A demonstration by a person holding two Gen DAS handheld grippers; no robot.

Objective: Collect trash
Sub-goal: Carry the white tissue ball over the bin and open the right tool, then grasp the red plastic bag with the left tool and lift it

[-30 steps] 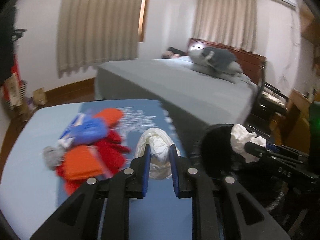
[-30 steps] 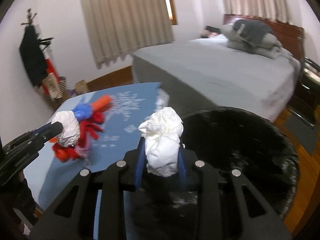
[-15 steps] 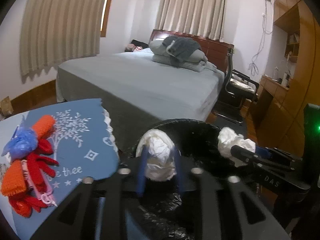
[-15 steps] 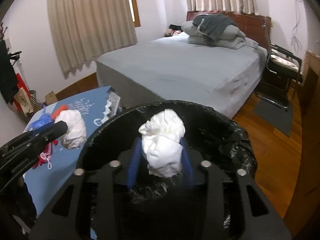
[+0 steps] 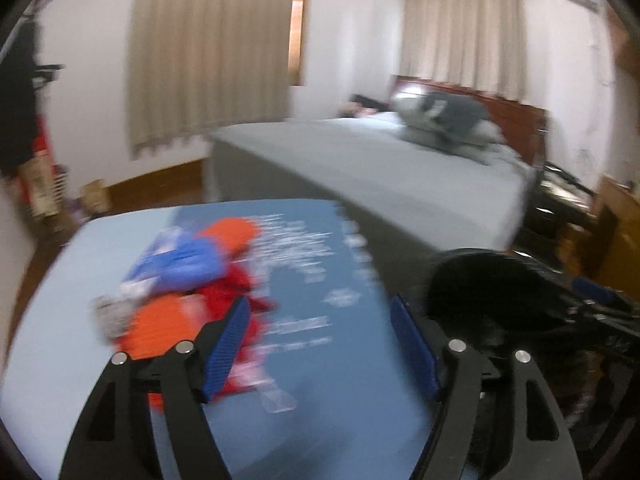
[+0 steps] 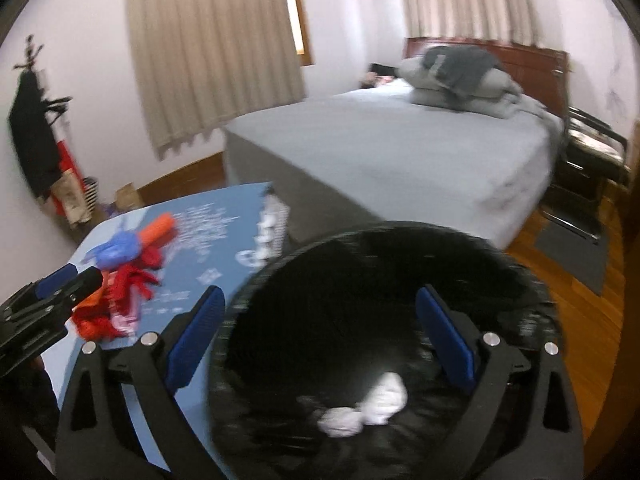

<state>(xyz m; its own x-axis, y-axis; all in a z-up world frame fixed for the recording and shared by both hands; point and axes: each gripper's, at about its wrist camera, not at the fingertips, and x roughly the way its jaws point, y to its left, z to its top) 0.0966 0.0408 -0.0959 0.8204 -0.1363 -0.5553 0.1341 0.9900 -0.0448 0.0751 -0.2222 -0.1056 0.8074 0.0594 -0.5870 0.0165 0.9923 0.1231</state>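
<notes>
In the left wrist view the left gripper [image 5: 320, 344] fills the lower centre. Its jaws have just been opening and now stand apart with nothing between them, over the blue table [image 5: 48, 344]. A blurred heap of red, orange and blue scraps [image 5: 188, 292] lies left of centre, touching the near finger in the picture. The black bin [image 5: 480, 284] sits at right.

In the right wrist view the right gripper [image 6: 320, 340] hangs over the bin [image 6: 380, 248], and its jaws too have just been opening; they gape empty. Two white tissue wads [image 6: 364, 404] lie low in the bin at lower centre, their joined length running from lower left to upper right.

The drop looks done. Next, I judge, comes a reach for the coloured heap [image 6: 120, 276] at left.
</notes>
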